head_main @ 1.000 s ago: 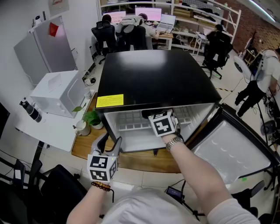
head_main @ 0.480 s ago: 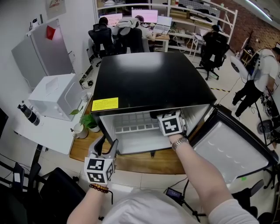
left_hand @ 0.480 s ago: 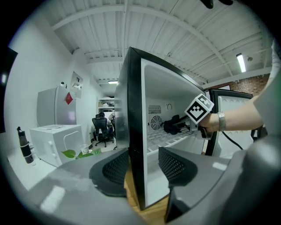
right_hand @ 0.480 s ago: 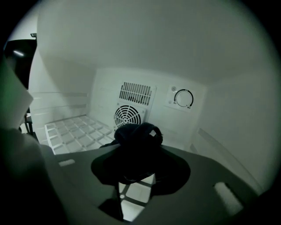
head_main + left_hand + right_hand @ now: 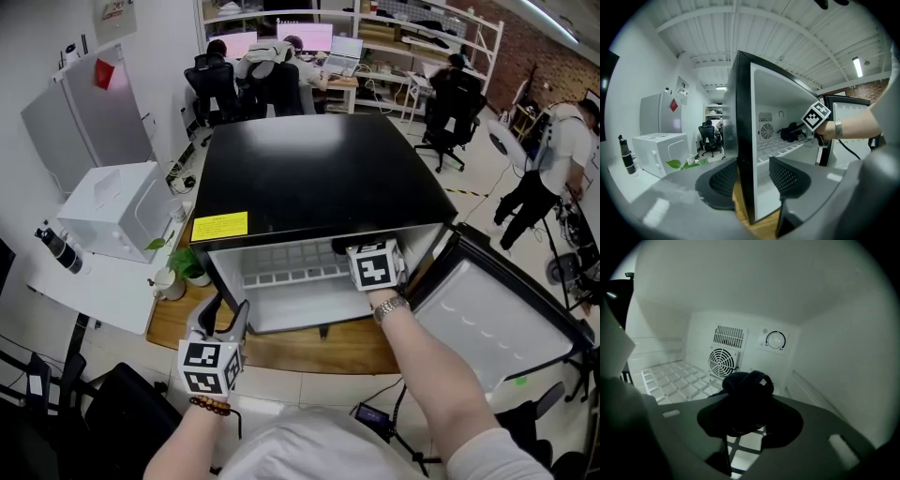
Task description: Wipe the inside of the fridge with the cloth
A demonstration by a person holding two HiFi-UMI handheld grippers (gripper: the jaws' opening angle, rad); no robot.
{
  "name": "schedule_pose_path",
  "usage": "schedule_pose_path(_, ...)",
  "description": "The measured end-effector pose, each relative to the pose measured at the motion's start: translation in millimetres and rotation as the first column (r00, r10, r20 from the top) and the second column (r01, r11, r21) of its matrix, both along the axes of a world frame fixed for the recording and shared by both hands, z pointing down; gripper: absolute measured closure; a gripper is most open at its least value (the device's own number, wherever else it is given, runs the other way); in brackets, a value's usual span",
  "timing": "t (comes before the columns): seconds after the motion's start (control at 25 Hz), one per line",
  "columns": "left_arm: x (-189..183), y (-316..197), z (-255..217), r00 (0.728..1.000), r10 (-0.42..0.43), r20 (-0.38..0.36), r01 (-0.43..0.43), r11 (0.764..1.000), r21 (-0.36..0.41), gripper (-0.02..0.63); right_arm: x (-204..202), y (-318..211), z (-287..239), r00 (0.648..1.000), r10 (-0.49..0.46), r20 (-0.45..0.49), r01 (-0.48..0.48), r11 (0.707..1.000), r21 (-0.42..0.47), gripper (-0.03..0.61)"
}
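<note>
Right tongs (image 5: 750, 426): clenched on the dark cloth (image 5: 746, 387), which we find inside the fridge (image 5: 319, 178), bunched just above the white wire shelf (image 5: 670, 378) and in front of the round fan grille (image 5: 723, 363) on the back wall. Left tongs (image 5: 752, 177): released, gripping nothing; we see the front edge of the fridge's left wall in line between the spread pads. Fridge door (image 5: 497, 323): swung open to the right. Yellow label (image 5: 219, 226): on the black top, front left. Desk (image 5: 103, 272): white, left of the fridge, carrying a white box (image 5: 117, 211).
</note>
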State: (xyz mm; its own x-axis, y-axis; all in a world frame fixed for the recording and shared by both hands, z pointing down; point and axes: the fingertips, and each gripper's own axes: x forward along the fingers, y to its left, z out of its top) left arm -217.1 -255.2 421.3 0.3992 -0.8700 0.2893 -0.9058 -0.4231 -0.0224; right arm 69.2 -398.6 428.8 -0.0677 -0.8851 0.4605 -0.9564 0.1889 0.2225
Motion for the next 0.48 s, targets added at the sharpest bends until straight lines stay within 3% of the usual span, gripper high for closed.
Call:
schedule_pose_path(0.32, 0.1, 0.6, 0.6, 1.0, 0.007, 0.0, -0.007, 1.0, -0.002, 0.399, 2.3, 5.4, -7.7, 0.999, 0.034, 0.014, -0.034, 0.999, 0.03, 0.431)
schedule_pose_path(0.48, 1.2, 1.4, -0.5, 1.0, 0.011, -0.003, -0.011, 1.0, 0.002, 0.399, -21.5, 17.7, -25.8, 0.996, -0.027, 0.082, 0.02, 0.996, 0.092, 0.431)
